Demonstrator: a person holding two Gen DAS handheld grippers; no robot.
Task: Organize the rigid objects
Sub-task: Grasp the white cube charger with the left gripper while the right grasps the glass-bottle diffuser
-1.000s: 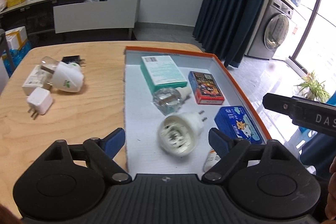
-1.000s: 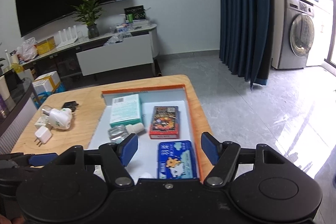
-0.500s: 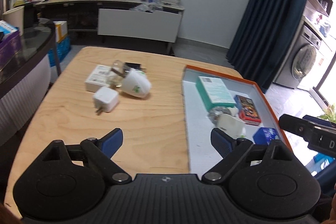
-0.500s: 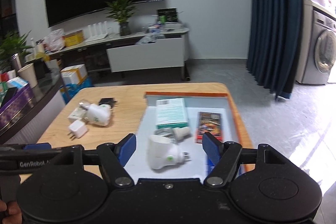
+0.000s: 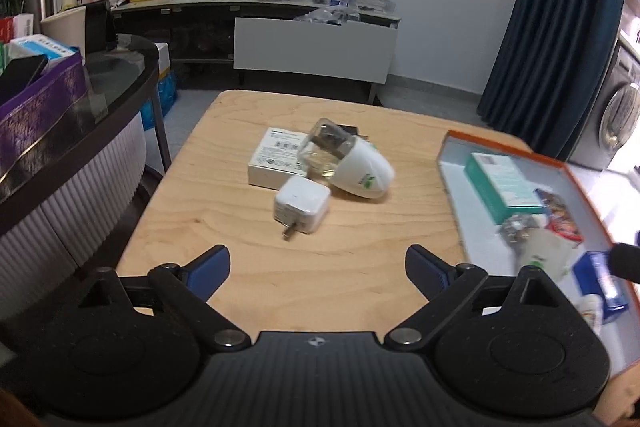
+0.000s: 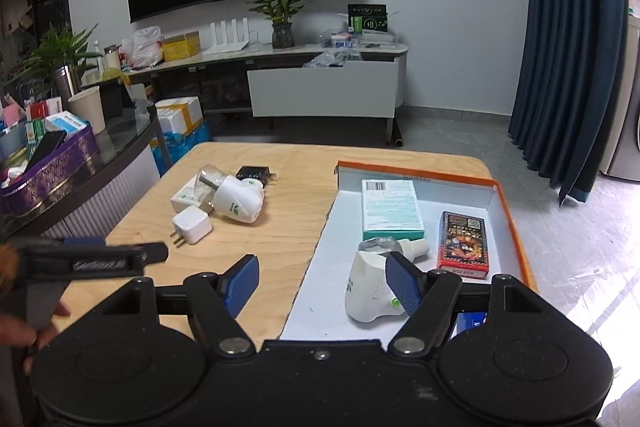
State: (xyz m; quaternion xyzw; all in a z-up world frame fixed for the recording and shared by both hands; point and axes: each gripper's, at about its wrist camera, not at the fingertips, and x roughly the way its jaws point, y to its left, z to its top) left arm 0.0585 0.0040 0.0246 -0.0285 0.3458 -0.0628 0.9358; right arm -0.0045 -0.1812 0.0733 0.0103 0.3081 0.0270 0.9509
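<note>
Item logged: my left gripper point(image 5: 317, 259), jaws spread and empty, has swung off the orange-rimmed tray point(image 6: 514, 223) toward the white charger point(image 5: 302, 202) at frame centre, probably next for the tray; right gripper point(image 6: 322, 279) likewise spread.

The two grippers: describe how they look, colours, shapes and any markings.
Both are matte black. The left gripper and right gripper each have two round housings, angled link arms with silver pivot bolts, and ribbed blue pads on the fingers. From the right wrist view, the left gripper's side bar shows white lettering, too blurred to read. No cables or sleeves are visible.
</note>
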